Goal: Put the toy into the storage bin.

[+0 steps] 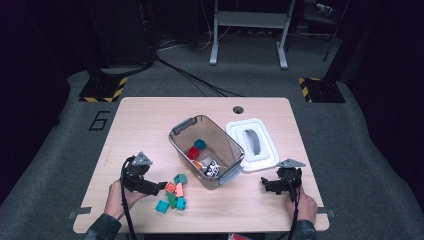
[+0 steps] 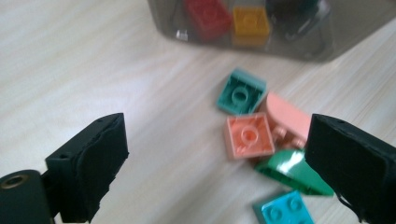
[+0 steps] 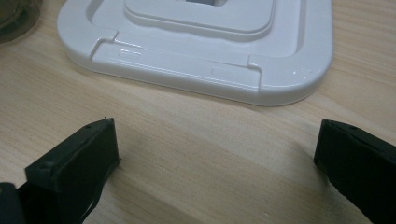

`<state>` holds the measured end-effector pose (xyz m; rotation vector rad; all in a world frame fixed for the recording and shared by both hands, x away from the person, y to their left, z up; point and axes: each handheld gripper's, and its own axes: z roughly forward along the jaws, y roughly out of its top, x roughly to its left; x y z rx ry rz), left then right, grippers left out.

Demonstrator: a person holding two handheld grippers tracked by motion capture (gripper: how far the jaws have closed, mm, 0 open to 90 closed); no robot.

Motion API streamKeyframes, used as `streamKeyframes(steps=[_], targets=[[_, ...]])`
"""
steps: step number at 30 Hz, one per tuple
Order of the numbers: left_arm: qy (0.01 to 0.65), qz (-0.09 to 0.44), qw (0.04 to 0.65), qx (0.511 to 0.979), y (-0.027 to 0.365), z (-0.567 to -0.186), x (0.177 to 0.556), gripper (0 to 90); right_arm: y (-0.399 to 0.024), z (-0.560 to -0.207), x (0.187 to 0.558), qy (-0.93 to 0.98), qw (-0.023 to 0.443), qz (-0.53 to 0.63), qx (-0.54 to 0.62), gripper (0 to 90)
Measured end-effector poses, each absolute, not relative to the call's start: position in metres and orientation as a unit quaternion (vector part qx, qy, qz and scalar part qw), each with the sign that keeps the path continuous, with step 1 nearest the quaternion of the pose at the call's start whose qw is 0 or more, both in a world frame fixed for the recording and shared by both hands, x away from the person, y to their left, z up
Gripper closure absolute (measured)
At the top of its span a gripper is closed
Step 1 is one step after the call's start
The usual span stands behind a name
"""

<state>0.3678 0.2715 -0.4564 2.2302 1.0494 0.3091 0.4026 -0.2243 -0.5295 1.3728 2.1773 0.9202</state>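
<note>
Clearly the left gripper (image 2: pixel 219 163), jaws wide and empty, faces a salmon brick (image 2: pixel 249 136) beside the bin (image 1: pixel 178 143): light, rigid, slick; pinch its flat sides.

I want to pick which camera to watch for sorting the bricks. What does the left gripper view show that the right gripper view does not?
Left gripper view: the left claw, open, over loose bricks, a salmon brick, a teal brick and a green curved brick, with the bin behind.
Right gripper view: the right claw, open, before the white lid.
Both: the wooden table.
</note>
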Motion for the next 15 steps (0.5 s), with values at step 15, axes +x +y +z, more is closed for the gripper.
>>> streamKeyframes(steps=[15], targets=[[0.404, 0.073, 0.310, 0.857, 0.268, -0.504, 0.337, 1.3, -0.225, -0.530, 0.403, 0.781, 0.203, 0.330, 0.491, 0.0]])
